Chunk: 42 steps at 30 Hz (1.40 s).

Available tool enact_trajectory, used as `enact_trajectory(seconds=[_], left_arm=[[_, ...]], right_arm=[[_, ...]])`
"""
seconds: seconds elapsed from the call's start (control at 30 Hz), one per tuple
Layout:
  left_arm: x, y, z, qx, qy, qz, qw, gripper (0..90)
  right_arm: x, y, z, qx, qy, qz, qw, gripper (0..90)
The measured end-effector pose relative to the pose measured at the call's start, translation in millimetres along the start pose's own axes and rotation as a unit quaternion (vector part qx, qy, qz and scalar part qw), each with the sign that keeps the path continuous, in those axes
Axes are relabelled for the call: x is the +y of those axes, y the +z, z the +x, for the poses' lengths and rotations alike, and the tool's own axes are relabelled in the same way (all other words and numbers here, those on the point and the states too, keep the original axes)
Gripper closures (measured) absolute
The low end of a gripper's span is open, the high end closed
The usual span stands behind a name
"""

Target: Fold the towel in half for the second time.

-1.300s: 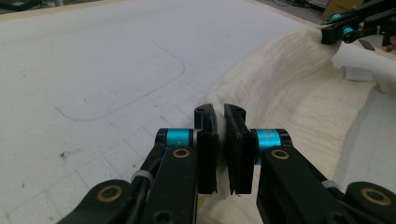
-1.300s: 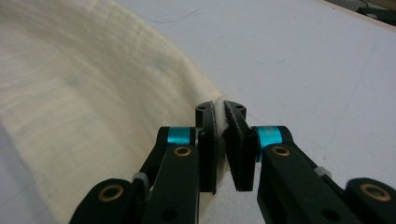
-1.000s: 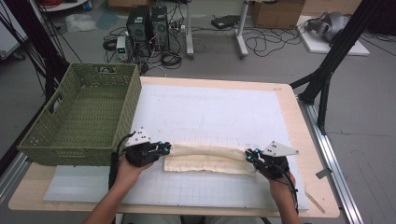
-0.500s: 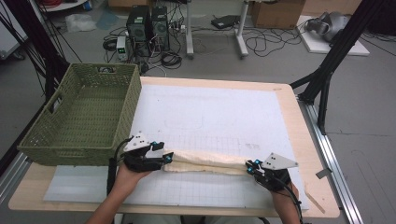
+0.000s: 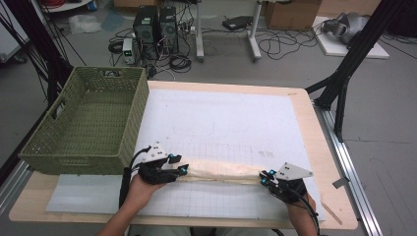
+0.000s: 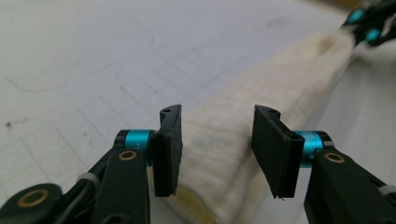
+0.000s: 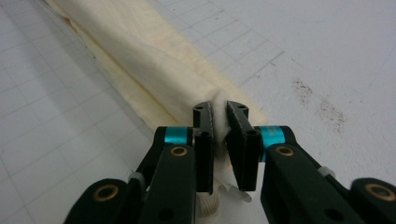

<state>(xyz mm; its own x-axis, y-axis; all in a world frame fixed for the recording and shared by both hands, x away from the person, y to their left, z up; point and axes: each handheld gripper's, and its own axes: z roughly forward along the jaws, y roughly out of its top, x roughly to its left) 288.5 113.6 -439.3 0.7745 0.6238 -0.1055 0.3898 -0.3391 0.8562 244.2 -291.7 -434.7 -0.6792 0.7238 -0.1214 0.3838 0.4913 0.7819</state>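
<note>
Cream cloth (image 5: pixel 221 172): folded into a long narrow strip, lying along the near edge of the white gridded mat (image 5: pixel 231 123) on the wooden table (image 5: pixel 314 128). Right gripper (image 5: pixel 265 178): jaws pinched tight on the strip's right end, fabric bunched between them (image 7: pixel 219 116). Left gripper (image 5: pixel 181 168): jaws spread wide, straddling the strip's left end (image 6: pixel 219 140) without clamping it. Green woven basket (image 5: pixel 86 123): stands at the table's left side, just beyond the left gripper.

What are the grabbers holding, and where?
The right hand-held gripper pinches one end of the cream cloth. The left hand-held gripper is open around the other end, not gripping.
</note>
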Motion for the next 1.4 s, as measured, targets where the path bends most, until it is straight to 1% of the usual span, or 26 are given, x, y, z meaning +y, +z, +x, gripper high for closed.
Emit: enact_trajectory(seconds=[0.03, 0.07, 0.1, 0.17, 0.2, 0.23, 0.27, 0.3, 0.33, 0.4, 0.47, 0.5, 0.53, 0.57, 0.67, 0.73, 0.77, 0.8, 0.93, 1.0, 1.07, 1.1, 1.13, 1.2, 1.3, 1.4], left_arm=[[-2.2, 2.7, 0.1, 0.001, 0.001, 0.008, 1.0000, 53.9], [-3.5, 4.1, 0.7, 0.002, 0.002, 0.015, 0.9999, 53.8], [-4.2, 4.9, 0.8, 0.004, 0.002, 0.018, 0.9998, 53.8], [-4.1, 5.3, 0.9, 0.007, 0.002, 0.017, 0.9998, 53.6], [-4.1, 5.2, 0.9, 0.009, 0.002, 0.016, 0.9998, 53.4], [-4.2, 5.6, 0.9, 0.008, 0.002, 0.017, 0.9998, 53.4], [-4.3, 5.9, 0.7, 0.010, 0.003, 0.019, 0.9998, 53.4], [-4.5, 6.4, 0.6, 0.010, 0.005, 0.020, 0.9997, 53.4], [-4.7, 6.9, 0.4, 0.010, 0.007, 0.022, 0.9997, 53.4], [-5.3, 8.1, -0.4, 0.008, 0.006, 0.021, 0.9997, 53.3], [-5.5, 8.9, -0.4, 0.008, 0.005, 0.021, 0.9997, 53.1], [-5.5, 9.0, -0.4, 0.008, 0.006, 0.022, 0.9997, 53.0], [-5.5, 9.1, -0.3, 0.008, 0.006, 0.021, 0.9997, 53.0], [-5.6, 9.1, -0.2, 0.008, 0.006, 0.020, 0.9997, 53.0], [-5.9, 8.7, 0.3, 0.007, 0.006, 0.021, 0.9997, 53.3], [-6.0, 8.6, 0.5, 0.006, 0.006, 0.021, 0.9997, 54.2], [-6.0, 8.4, 0.7, 0.007, 0.009, 0.022, 0.9997, 54.9], [-6.0, 8.6, 0.5, 0.008, 0.009, 0.022, 0.9997, 55.7], [-5.9, 8.4, 0.9, 0.013, 0.011, 0.029, 0.9994, 56.7], [-5.6, 7.9, 1.1, 0.015, 0.008, 0.031, 0.9994, 57.3], [-4.8, 7.8, 0.6, 0.018, 0.007, 0.034, 0.9992, 57.6], [-4.8, 8.1, 0.3, 0.020, 0.009, 0.037, 0.9991, 58.0], [-5.2, 9.0, -0.1, 0.022, 0.012, 0.040, 0.9989, 58.6], [-5.8, 9.9, -1.1, 0.025, 0.019, 0.042, 0.9986, 59.0], [-5.5, 9.4, -0.7, 0.024, 0.016, 0.043, 0.9987, 58.9], [-4.4, 6.9, 0.7, 0.022, 0.005, 0.038, 0.9990, 57.4]], right_arm=[[-0.2, -1.1, -0.8, -0.002, 0.001, 0.000, 1.0000, 79.4], [-0.4, -2.6, -1.7, -0.003, 0.005, 0.000, 1.0000, 76.5], [-0.5, -4.7, -2.7, -0.009, 0.012, -0.004, 0.9999, 69.1], [0.4, -10.2, -6.8, -0.017, 0.044, -0.017, 0.9988, 58.3], [1.8, -13.8, -8.8, -0.023, 0.058, -0.033, 0.9975, 51.1], [4.2, -17.8, -9.7, -0.033, 0.074, -0.051, 0.9954, 46.2], [7.7, -21.4, -10.0, -0.037, 0.084, -0.069, 0.9934, 45.5], [12.4, -24.3, -8.8, -0.040, 0.089, -0.081, 0.9919, 43.5], [17.5, -25.1, -7.2, -0.043, 0.086, -0.095, 0.9908, 42.0], [28.3, -23.3, -0.3, -0.047, 0.079, -0.108, 0.9899, 41.8], [37.9, -14.9, 7.7, -0.047, 0.067, -0.106, 0.9910, 43.2], [41.4, -8.4, 11.4, -0.041, 0.062, -0.101, 0.9921, 44.7], [44.0, -1.2, 16.0, -0.034, 0.058, -0.092, 0.9935, 46.3], [45.2, 7.2, 19.8, -0.030, 0.048, -0.082, 0.9951, 48.2], [41.0, 29.5, 27.4, -0.013, 0.037, -0.049, 0.9980, 49.4], [34.2, 37.7, 29.7, -0.009, 0.031, -0.031, 0.9990, 50.3], [30.8, 39.6, 29.8, -0.012, 0.027, -0.020, 0.9993, 50.6], [27.5, 40.4, 28.9, -0.016, 0.023, -0.013, 0.9995, 50.9], [19.2, 35.8, 19.9, -0.029, 0.032, -0.003, 0.9991, 51.4], [14.7, 33.5, 14.8, -0.039, 0.032, 0.007, 0.9987, 51.7], [8.7, 31.7, 9.8, -0.038, 0.046, 0.009, 0.9982, 51.7], [6.6, 31.1, 8.3, -0.037, 0.049, 0.006, 0.9981, 51.7], [6.1, 31.1, 7.8, -0.038, 0.051, 0.007, 0.9980, 51.7], [6.6, 32.1, 9.3, -0.043, 0.045, 0.008, 0.9981, 51.7], [6.2, 31.7, 7.0, -0.034, 0.059, 0.010, 0.9976, 50.9], [7.5, 28.6, 7.0, -0.031, 0.062, 0.004, 0.9976, 47.3]])
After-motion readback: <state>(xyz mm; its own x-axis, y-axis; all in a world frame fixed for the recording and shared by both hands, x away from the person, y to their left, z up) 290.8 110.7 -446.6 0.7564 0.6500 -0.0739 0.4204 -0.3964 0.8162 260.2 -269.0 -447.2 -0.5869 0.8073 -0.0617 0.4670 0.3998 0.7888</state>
